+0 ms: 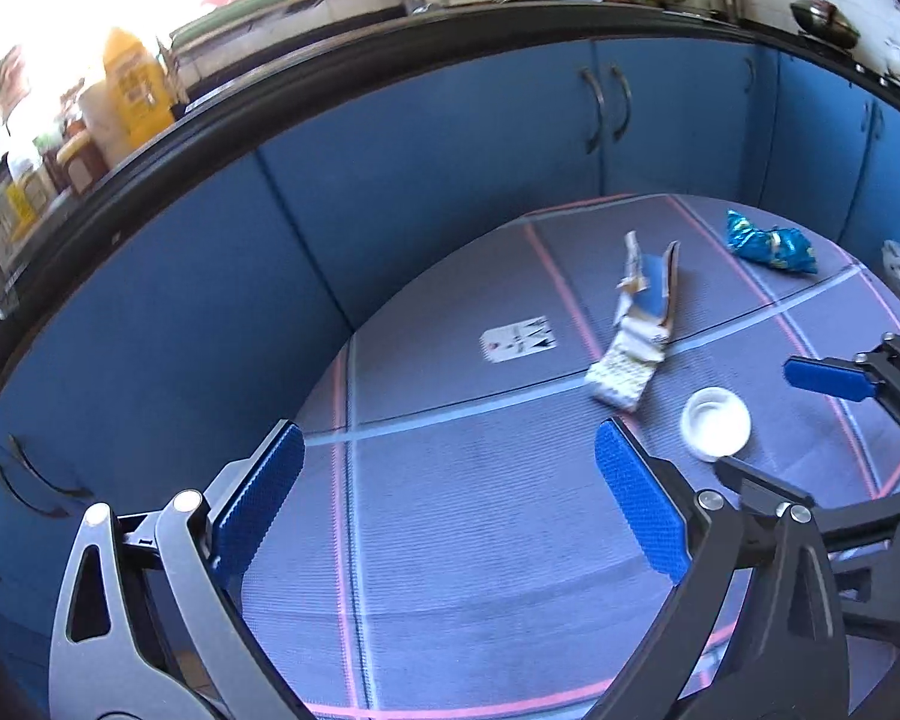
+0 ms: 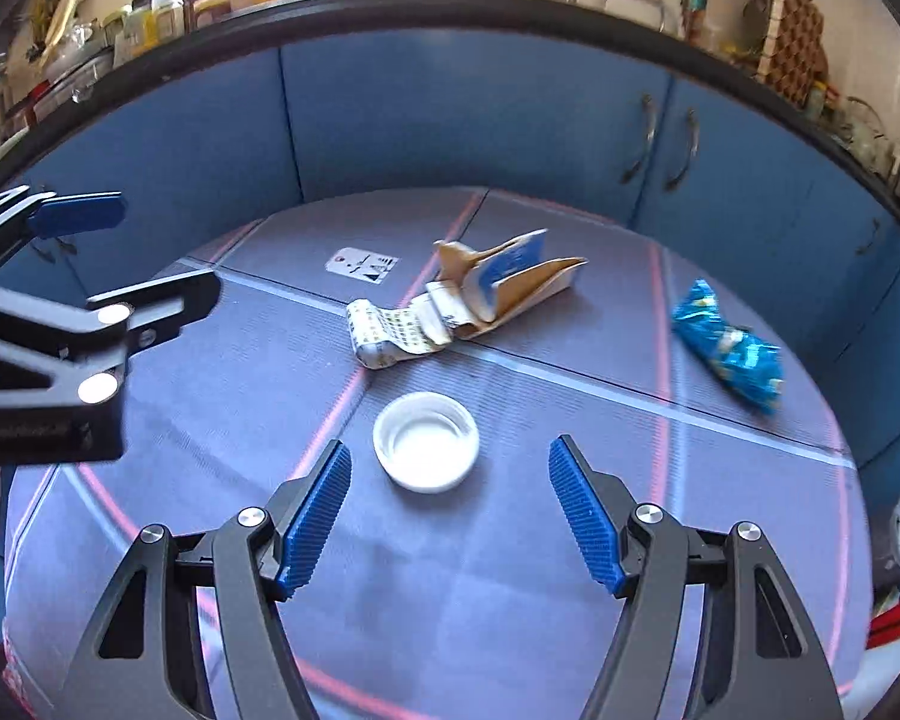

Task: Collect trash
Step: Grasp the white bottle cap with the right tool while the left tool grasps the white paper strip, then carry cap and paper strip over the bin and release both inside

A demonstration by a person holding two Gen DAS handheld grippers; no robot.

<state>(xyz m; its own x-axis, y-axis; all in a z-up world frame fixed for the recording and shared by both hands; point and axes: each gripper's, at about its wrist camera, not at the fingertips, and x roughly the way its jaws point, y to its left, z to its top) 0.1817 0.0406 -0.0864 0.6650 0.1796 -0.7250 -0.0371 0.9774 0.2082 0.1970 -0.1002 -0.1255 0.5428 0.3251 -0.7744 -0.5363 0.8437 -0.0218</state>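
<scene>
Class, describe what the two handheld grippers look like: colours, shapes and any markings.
Both grippers, left and right, have dark grey to black metal linkage arms with triangular cut-outs and round silver pins. Each finger carries a bright blue ribbed pad. The left gripper's body bears small pale lettering, too blurred to read. No cables or sleeves show clearly.

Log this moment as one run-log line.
left gripper: open, empty | right gripper: open, over white lid | torn carton, blue wrapper: on mat, untouched

A grey mat (image 2: 510,570) with pink lines carries a white cap (image 2: 426,441), torn carton (image 2: 468,300) and blue wrapper (image 2: 729,354).
</scene>
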